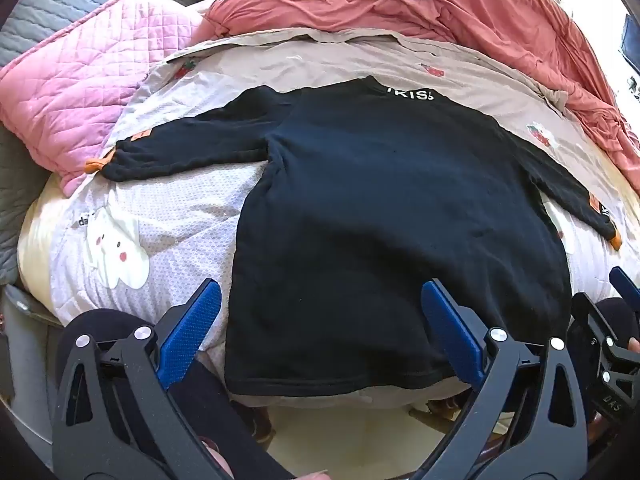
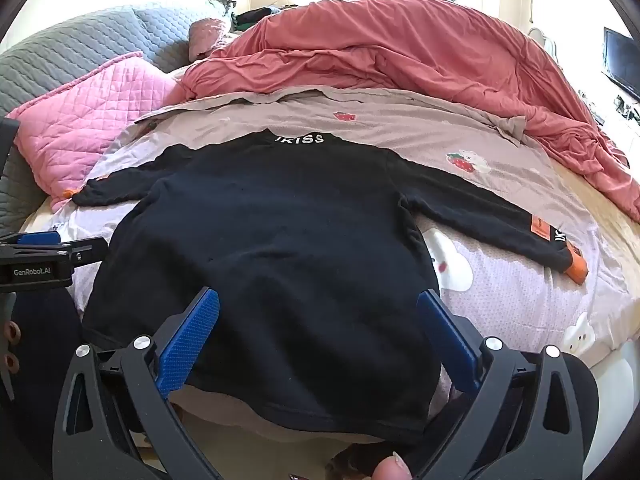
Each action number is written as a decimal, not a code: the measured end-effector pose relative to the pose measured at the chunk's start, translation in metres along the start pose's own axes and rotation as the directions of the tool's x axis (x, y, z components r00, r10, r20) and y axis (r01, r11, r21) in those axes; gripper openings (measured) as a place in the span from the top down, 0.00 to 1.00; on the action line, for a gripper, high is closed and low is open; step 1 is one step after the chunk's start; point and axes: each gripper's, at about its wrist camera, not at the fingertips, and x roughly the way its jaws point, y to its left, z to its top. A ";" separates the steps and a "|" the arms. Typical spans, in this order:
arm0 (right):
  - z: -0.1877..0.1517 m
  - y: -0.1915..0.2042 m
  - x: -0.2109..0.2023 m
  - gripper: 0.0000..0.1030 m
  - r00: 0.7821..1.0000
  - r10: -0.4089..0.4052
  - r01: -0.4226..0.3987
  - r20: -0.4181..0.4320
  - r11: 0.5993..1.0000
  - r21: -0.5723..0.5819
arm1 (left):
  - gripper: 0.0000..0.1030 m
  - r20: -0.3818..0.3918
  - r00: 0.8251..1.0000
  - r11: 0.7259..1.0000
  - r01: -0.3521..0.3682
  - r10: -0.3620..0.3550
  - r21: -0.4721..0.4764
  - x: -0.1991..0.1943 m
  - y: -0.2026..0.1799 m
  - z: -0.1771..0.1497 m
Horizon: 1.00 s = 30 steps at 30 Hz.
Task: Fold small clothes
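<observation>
A small black long-sleeved top (image 1: 384,208) lies flat and face down on the bed, collar away from me, both sleeves spread out; it also shows in the right wrist view (image 2: 272,240). White letters mark the collar (image 2: 298,138). The cuffs are orange (image 2: 578,270). My left gripper (image 1: 320,312) is open and empty, its blue fingers straddling the top's lower left part near the hem. My right gripper (image 2: 318,320) is open and empty over the lower middle of the top. The left gripper also shows at the left edge of the right wrist view (image 2: 44,256).
The top rests on a lilac cartoon-print sheet (image 1: 160,216). A pink quilted pillow (image 1: 72,96) lies at the left, a rumpled coral duvet (image 2: 400,52) at the back and right. A grey quilt (image 2: 72,48) is at the far left. The bed's near edge is just below the hem.
</observation>
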 end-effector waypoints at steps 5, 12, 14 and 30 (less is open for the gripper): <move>0.000 -0.001 0.001 0.04 1.000 -0.001 0.001 -0.005 1.000 0.000 | 0.09 0.003 1.000 1.000 -0.001 0.000 0.011 -0.001 0.001 -0.001; 0.001 -0.004 0.001 0.04 1.000 0.002 -0.002 -0.002 1.000 -0.003 | 0.09 0.000 1.000 1.000 -0.016 0.016 0.009 -0.003 -0.001 -0.001; 0.001 -0.001 0.001 0.04 1.000 0.002 -0.002 -0.005 1.000 -0.002 | 0.09 0.004 1.000 1.000 -0.019 0.019 0.008 -0.002 -0.002 -0.001; -0.001 0.001 0.005 0.04 1.000 -0.004 0.004 -0.029 1.000 0.009 | 0.09 -0.002 1.000 1.000 -0.019 0.019 0.015 0.000 -0.003 0.001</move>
